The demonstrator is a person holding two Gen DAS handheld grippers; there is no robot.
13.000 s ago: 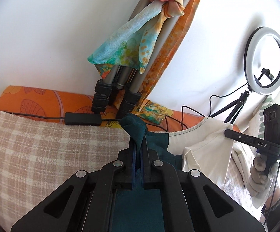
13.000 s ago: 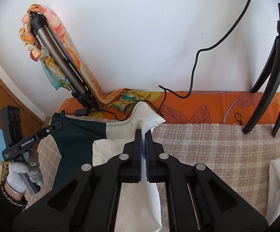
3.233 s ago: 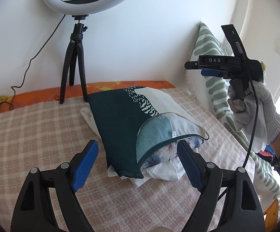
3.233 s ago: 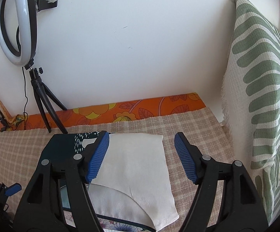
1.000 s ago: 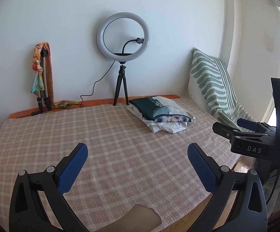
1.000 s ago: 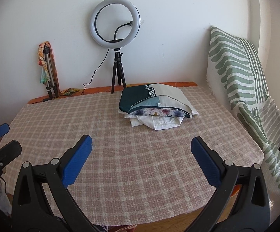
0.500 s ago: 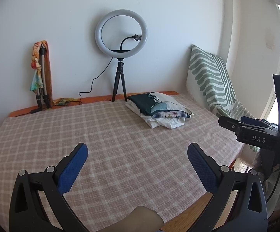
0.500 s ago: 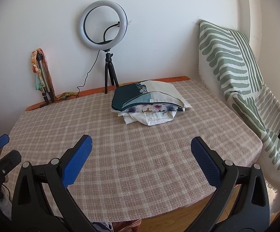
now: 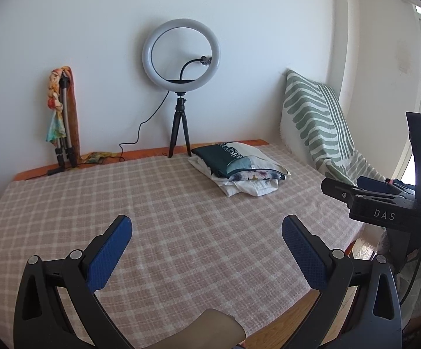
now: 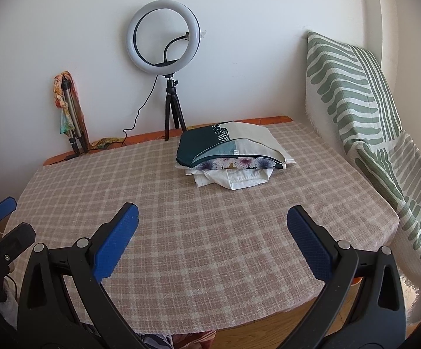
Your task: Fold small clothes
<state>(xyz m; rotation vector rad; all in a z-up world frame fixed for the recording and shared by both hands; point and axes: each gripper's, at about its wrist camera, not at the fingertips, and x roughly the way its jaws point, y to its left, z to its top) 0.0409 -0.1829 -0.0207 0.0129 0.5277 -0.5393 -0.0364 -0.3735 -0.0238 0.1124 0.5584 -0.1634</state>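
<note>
From my left wrist camera, my left gripper (image 9: 207, 229) hangs over the near part of the checked tablecloth (image 9: 166, 218) with its blue-padded fingers (image 9: 110, 254) spread wide and nothing between them. The stack of folded clothes (image 9: 239, 168) lies well ahead of the fingertips and a little to the right, flat on the cloth, a dark green and cream piece on top, a floral one under it and white ones at the bottom. Straight ahead, past the stack's left side, a ring light (image 9: 180, 55) stands on a small black tripod against the wall. Far ahead to the left a folded tripod wrapped in a colourful scarf (image 9: 62, 116) leans on the wall. To my right a striped green cushion (image 9: 315, 119) is propped up, and nearer, my right gripper (image 9: 385, 203) shows side-on, marked DAS.

From my right wrist camera, my right gripper (image 10: 212, 218) has its fingers wide apart too, holding nothing, over the near edge of the tablecloth (image 10: 210, 232). The stack of folded clothes (image 10: 231, 154) sits ahead, well clear of the tips. The ring light (image 10: 164, 36) is beyond it to the left, the striped green cushion (image 10: 350, 87) to the right. My left gripper (image 10: 1, 232) shows at the far left edge.
</note>
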